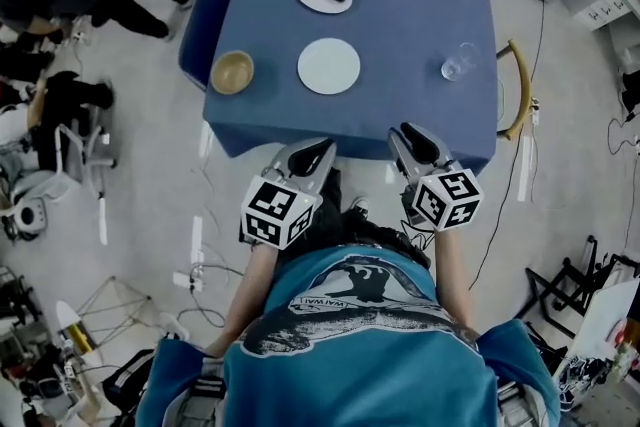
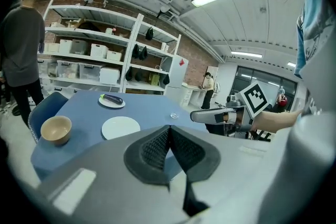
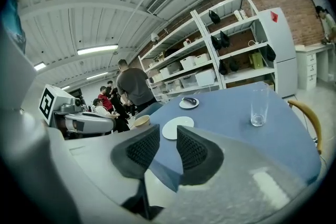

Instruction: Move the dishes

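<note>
Though the table (image 1: 400,35) half hides a chair (image 1: 195,40), left claw (image 1: 322,148) is clenched empty — right claw (image 1: 408,131) parted.

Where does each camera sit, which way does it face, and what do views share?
Head view: on the head, steeply down at the blue table; shirt, forearms, left gripper, right gripper show.
Left gripper view: on the left gripper, along its shut jaws across the table toward shelves; right gripper shows at right.
Right gripper view: on the right gripper, along its open, empty jaws over the table; left gripper shows at left.
Shared: all three show the bowl, empty plate, eggplant plate and glass.
</note>
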Tool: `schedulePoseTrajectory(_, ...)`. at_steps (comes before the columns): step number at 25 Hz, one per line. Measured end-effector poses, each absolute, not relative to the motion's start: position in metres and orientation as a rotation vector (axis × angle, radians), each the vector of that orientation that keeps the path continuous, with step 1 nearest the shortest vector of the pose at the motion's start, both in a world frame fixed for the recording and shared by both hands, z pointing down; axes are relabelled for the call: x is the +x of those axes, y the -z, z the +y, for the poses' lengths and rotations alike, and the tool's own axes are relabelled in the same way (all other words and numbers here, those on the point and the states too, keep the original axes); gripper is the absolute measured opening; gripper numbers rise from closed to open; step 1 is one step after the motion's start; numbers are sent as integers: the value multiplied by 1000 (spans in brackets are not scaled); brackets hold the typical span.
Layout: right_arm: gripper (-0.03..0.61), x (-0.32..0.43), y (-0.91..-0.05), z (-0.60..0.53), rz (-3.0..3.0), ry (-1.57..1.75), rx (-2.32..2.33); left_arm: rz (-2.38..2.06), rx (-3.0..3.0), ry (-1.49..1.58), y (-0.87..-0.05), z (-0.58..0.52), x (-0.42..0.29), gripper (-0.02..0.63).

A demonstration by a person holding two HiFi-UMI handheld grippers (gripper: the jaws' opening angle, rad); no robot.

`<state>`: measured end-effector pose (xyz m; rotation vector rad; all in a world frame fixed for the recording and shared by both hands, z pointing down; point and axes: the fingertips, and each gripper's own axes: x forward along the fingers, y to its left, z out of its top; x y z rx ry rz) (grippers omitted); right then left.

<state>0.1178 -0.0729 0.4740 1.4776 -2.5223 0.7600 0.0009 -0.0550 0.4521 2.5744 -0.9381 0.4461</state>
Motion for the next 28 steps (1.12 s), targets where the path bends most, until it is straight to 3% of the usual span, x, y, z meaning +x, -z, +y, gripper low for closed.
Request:
schedulePoseTrajectory(8,15,133,-470,-33,-2532,-722,1508,-882,2603,-457,-452,-11,28,14)
schedulePoseTrajectory(28,2,141,-469,5,-2502,-599,1500,-792,2664,-471,-455,30,52,14)
